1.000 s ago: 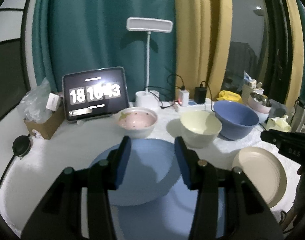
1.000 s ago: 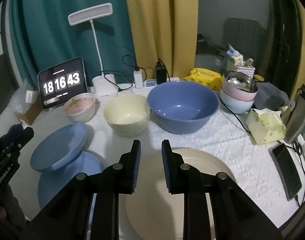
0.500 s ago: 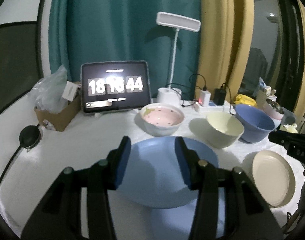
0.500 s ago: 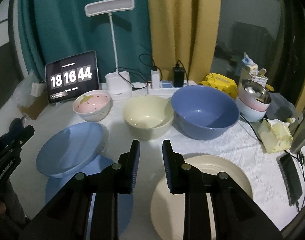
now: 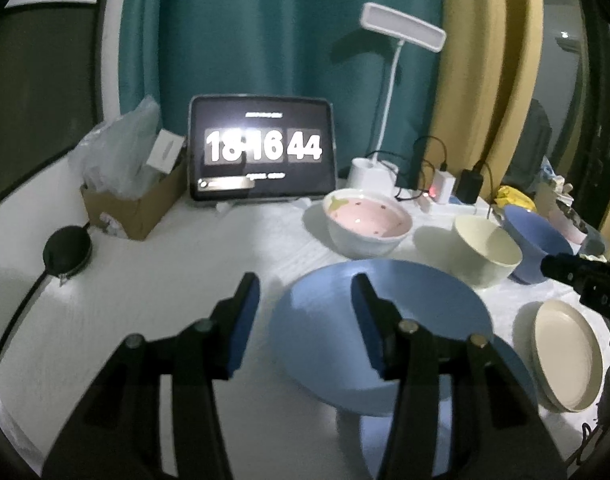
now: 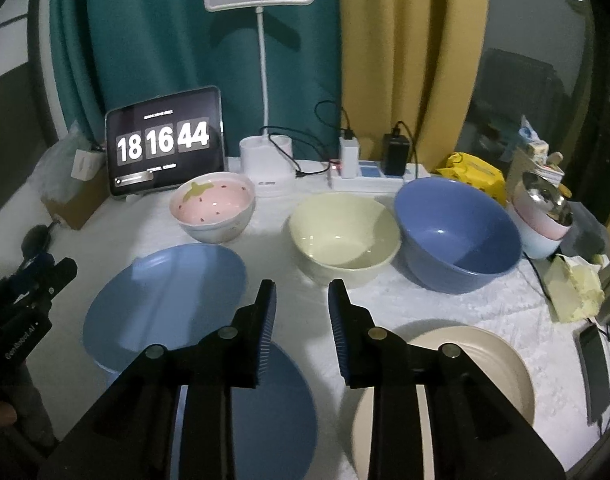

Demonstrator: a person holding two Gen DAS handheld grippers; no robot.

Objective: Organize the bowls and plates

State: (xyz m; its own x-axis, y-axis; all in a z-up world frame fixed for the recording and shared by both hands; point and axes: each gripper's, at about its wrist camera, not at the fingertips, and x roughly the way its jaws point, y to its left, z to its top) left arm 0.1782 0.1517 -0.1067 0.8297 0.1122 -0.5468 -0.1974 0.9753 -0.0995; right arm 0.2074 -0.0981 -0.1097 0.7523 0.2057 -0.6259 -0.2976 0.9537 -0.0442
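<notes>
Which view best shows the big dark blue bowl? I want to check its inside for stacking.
The right wrist view: the dark blue bowl sits whole, its empty inside facing the camera. In the left wrist view the same bowl is small at the edge, partly hidden behind the cream bowl and the other tool.

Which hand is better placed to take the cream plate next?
Right. The right gripper, jaws opening, gripping nothing, hangs at the cream plate's left rim; the left gripper, also opening, gripping nothing, is beyond the blue plate.
</notes>
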